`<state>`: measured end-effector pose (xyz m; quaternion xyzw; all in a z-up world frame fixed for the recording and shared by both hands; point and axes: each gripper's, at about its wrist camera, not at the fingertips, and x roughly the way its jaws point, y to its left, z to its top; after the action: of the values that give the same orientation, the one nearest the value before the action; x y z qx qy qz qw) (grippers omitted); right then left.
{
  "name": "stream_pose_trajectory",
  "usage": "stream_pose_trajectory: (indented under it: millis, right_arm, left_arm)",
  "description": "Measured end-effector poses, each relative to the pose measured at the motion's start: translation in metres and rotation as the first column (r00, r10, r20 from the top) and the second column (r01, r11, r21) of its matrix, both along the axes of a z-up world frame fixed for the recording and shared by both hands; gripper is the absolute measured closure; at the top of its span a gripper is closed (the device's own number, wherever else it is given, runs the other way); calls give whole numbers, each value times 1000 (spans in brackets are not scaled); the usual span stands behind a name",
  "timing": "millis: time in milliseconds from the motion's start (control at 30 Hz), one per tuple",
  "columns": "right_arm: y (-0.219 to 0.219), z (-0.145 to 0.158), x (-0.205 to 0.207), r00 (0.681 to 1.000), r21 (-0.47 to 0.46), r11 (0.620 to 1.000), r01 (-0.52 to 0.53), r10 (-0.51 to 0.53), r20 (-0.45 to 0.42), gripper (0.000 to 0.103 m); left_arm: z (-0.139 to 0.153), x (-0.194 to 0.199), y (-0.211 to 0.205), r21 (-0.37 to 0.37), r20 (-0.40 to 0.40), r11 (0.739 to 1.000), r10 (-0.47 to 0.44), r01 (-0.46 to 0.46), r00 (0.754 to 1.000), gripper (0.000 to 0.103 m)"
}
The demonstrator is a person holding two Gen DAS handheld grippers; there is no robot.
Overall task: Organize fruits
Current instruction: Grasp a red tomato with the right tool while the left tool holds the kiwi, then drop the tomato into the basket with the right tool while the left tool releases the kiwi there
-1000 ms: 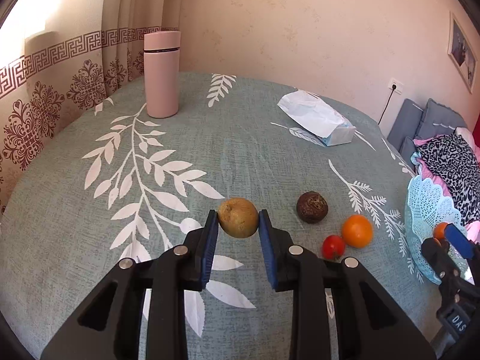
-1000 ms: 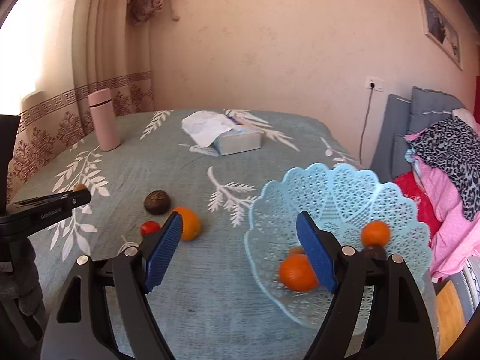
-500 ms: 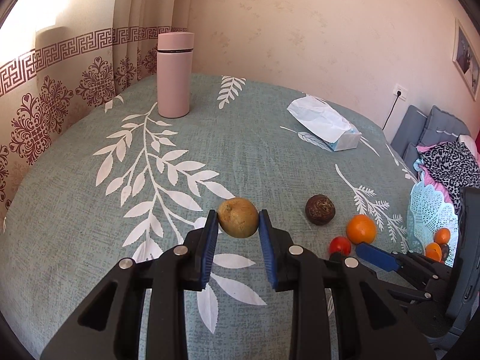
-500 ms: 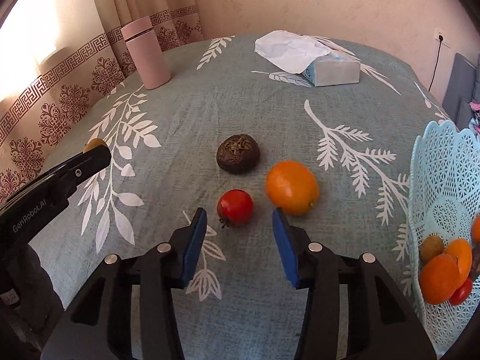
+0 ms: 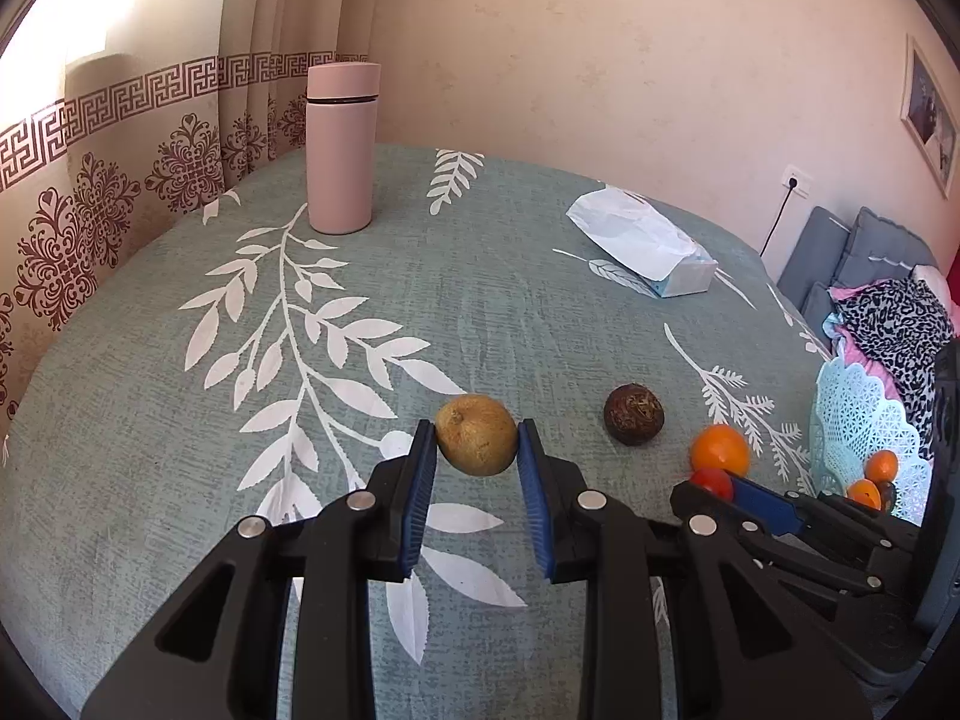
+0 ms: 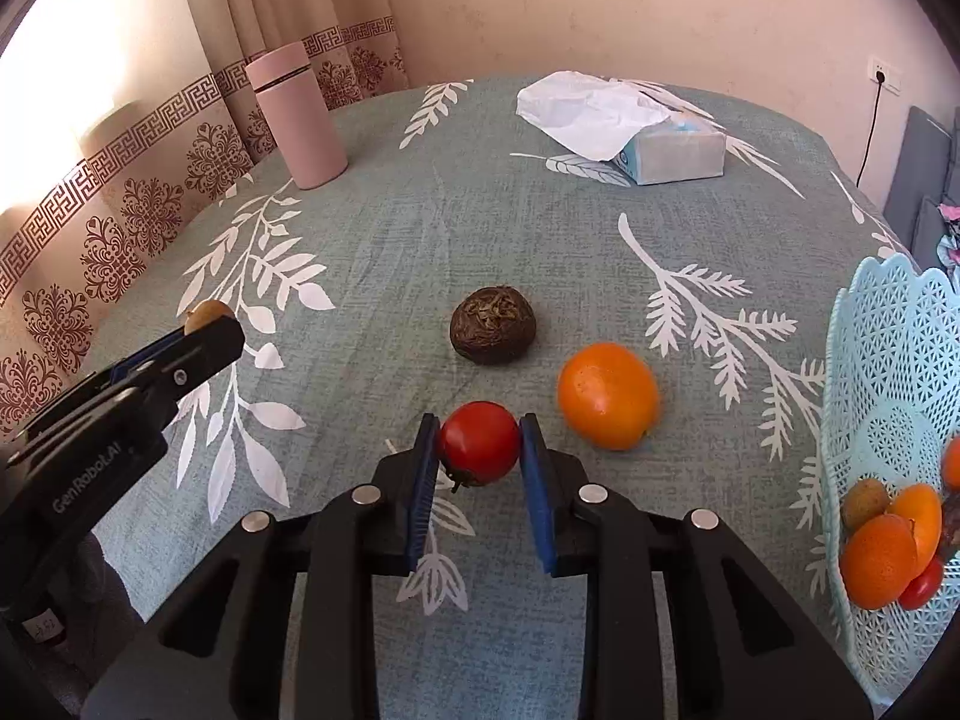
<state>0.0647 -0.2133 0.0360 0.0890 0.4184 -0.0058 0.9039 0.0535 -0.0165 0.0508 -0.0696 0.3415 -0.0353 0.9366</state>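
My left gripper is shut on a yellow-brown fruit and holds it above the tablecloth. My right gripper has its pads against both sides of a red tomato that rests on the cloth. An orange lies just right of the tomato, and a dark wrinkled fruit lies behind it. The light blue lace basket stands at the right and holds several oranges and other fruits. In the left wrist view the right gripper is at the tomato.
A pink flask stands at the far left of the round table. A tissue pack lies at the back. Curtains hang behind the table on the left. Cushions and clothes lie beyond the basket on the right.
My right gripper has swung from over the basket to the tomato and closed around it. My left gripper keeps hold of the yellow-brown fruit and has barely moved.
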Motion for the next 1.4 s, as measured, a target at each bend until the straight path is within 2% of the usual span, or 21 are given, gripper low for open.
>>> stream_pose_trajectory:
  millis: [300,700,767,800,833,1033,1167,1233,1300,1400]
  right_arm:
    - [-39,36,-36,985,-9,991,135,-133,111,75]
    - [-106,38,-65,933,4,940,341,-339,121,74]
    - [-112,37,-69,923,6,931,366,-364,124,67]
    - [-116,37,-71,916,11,924,382,-380,127,50]
    - [-120,38,-74,908,17,917,399,-398,135,42]
    - [-132,44,-90,856,-14,871,491,-479,195,42]
    - [-135,49,-105,791,-119,802,586,-533,301,42]
    - [-136,49,-110,764,-174,763,622,-544,346,34]
    - [-139,49,-115,751,-195,745,638,-547,369,33]
    - [-143,49,-120,742,-193,738,647,-550,383,33]
  left_arm:
    - [-2,0,-5,12,-2,1000,-15,15,1000,75]
    - [-3,0,-9,20,-4,999,-28,28,1000,75]
    - [-4,-1,-10,22,-4,999,-31,31,1000,75]
    - [-4,-1,-10,22,-5,999,-33,33,999,75]
    - [-4,-1,-11,22,-7,999,-36,36,999,75]
    - [-3,-4,-23,4,-25,996,-91,91,996,75]
    - [6,-10,-41,-6,-12,987,-162,162,987,75]
    - [11,-14,-53,-6,-3,980,-201,201,980,75]
    - [16,-15,-65,-4,5,971,-238,238,971,75]
    - [21,-13,-83,-17,3,956,-292,292,956,75]
